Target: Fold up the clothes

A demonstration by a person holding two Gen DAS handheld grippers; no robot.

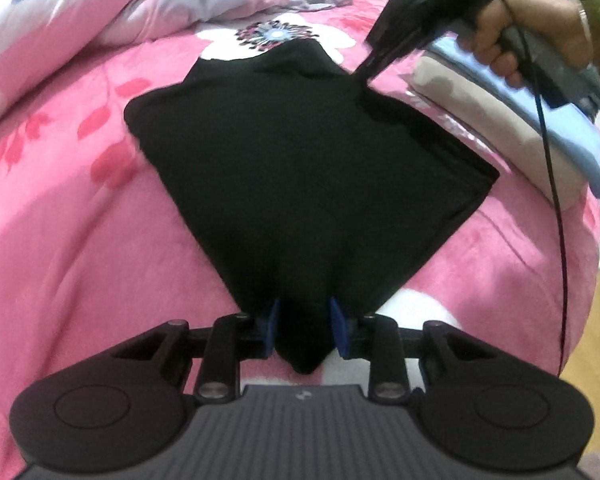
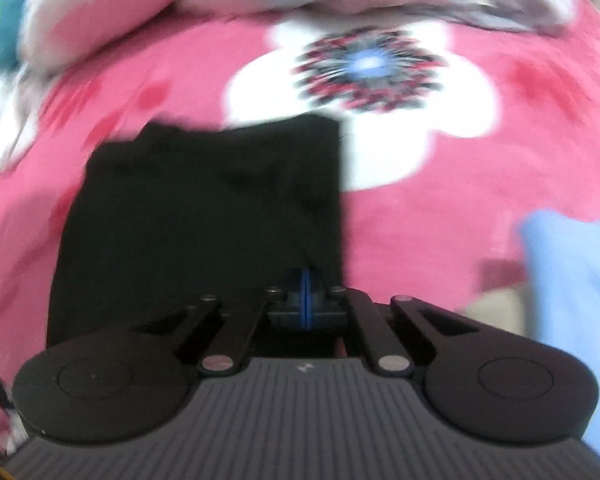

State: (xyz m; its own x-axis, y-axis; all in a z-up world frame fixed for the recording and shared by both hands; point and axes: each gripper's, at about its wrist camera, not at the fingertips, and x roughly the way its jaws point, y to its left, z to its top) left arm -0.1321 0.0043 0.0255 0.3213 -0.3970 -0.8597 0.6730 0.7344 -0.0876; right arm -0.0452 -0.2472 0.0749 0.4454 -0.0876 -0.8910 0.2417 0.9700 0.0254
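Matte black cloth (image 1: pixel 300 184) pinched by right claw (image 2: pixel 307 280).

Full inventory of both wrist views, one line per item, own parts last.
Black folded fabric garment: 1, black, flat on the bed centre, one corner at each tongs.
Pink floral bedspread: 1, pink with a white flower print, under everything.
Rumpled pink, white and grey quilt: 1, far edge of the bed.
Stack of folded clothes, light blue on beige: 1 stack, right of the black garment.
Black cable: 1, hanging from the right tongs.
Turquoise item: 1, far left in the right wrist view; too blurred to identify.
Left tongs: open, blue pads either side of the near garment corner.
Right tongs: shut on the garment's edge.
Person's hand: 1, gripping the right tongs' handle; green sleeve.
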